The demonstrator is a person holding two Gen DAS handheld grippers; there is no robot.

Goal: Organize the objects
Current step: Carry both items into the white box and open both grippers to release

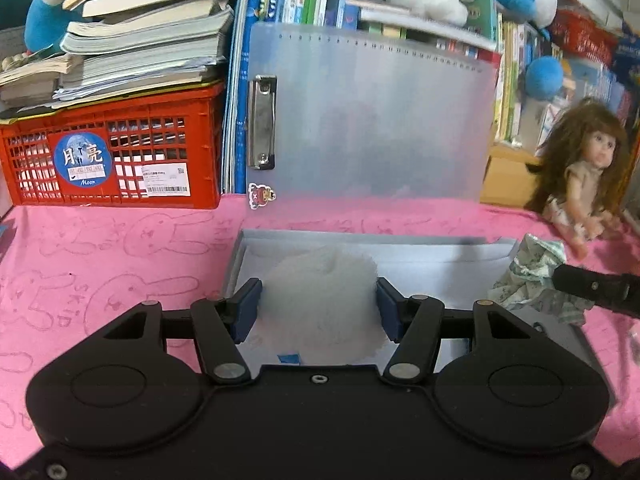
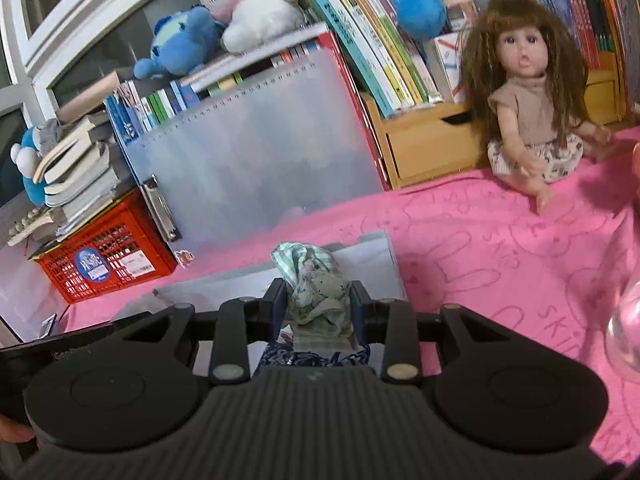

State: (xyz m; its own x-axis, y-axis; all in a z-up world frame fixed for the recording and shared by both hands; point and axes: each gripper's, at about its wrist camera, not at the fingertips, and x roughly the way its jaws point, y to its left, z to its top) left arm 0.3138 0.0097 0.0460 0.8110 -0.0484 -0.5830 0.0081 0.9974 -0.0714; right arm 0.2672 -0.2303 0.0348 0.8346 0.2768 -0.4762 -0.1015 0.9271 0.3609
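two tongs are in view, each holding something soft over an open grey box [image 1: 440, 254] that lies on the pink cloth [image 1: 120, 264] covering the worktop. the left tongs [image 1: 318, 306] pinch a white fluffy bundle [image 1: 320, 292] between their blue pads [image 1: 248, 308], the bundle bulging out in front of and below the fingers, above the box's pale inside. the right tongs [image 2: 319, 306] are pressed onto a crumpled green-and-white patterned cloth [image 2: 316, 292], which sticks up past the fingertips and hangs down below them; in the left wrist view the same cloth [image 1: 532, 276] sits at the box's right end, with the black tip of the right tongs touching it.

the box's frosted translucent lid [image 1: 368, 120] stands upright behind it, with a metal clip [image 1: 262, 122] on its left side and a small cartoon sticker [image 1: 260, 196] at its lower left corner. along the far edge of the worktop a red plastic crate [image 1: 116, 148] stands toward the left, with a stack of books [image 1: 132, 40] on top. a brown-haired doll [image 2: 532, 92] sits toward the far right corner on the pink cloth, just in front of a wooden book rack [image 2: 432, 140]. plush toys [image 2: 244, 4] rest on the row of books behind the lid. something clear and glassy [image 2: 626, 332], too blurred to identify, shows at the right border of the right wrist view.
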